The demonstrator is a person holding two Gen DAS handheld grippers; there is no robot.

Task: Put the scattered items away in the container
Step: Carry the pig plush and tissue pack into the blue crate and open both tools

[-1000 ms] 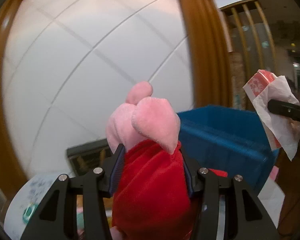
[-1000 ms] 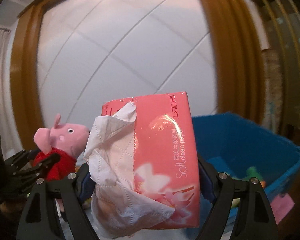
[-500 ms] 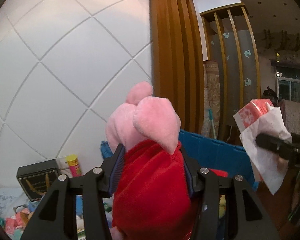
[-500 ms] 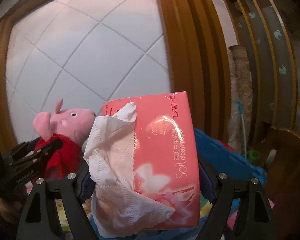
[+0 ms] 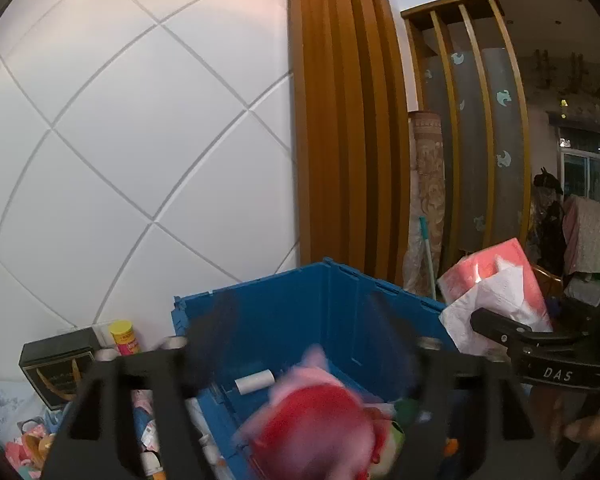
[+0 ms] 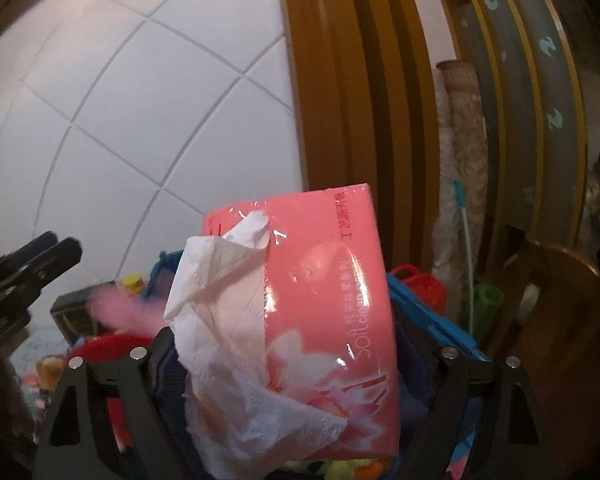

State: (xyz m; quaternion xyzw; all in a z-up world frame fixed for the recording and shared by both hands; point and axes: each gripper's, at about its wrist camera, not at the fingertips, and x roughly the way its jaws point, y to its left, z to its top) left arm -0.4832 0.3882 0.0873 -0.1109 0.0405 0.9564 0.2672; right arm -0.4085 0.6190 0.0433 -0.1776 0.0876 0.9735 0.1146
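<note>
Left gripper (image 5: 304, 348): black, hard plastic, angular fingers with bright metal screws. Jaws spread wide, just opened, gripping nothing. Between them, loose and blurred: plush pig (image 5: 312, 420), soft pile fabric, pink head, red dress, low inside the blue bin (image 5: 284, 312) and clear of both pads.

Right gripper (image 6: 296, 344): same black build, dark blue pads. Jaws wide, just opened further. Between them, tilted: tissue pack (image 6: 320, 280), glossy pink film printed with a flower, block-shaped, a gap showing along its right side. Not seen pressed by the pads. Crumpled white embossed tissue (image 6: 220, 320) spilling from its torn front. Pack positioned over the bin's near right corner, as seen from the left wrist.

Bin: rigid blue plastic, straight ribbed walls, open top. Inside, beside the pig: small white cylindrical roll (image 5: 255, 381) on the floor; fuzzy yellow-green items (image 6: 340, 470) at the lower edge of the right wrist view, too cut off to identify.

Outside the bin, left of it: yellow canister (image 5: 124, 336) upright, black box (image 5: 56, 364) with gold trim beside it, mixed small clutter lower down, indistinct.

Behind: white padded wall panel (image 5: 120, 140) with diagonal seams; brown wooden slats (image 5: 340, 120), vertical, smooth.
</note>
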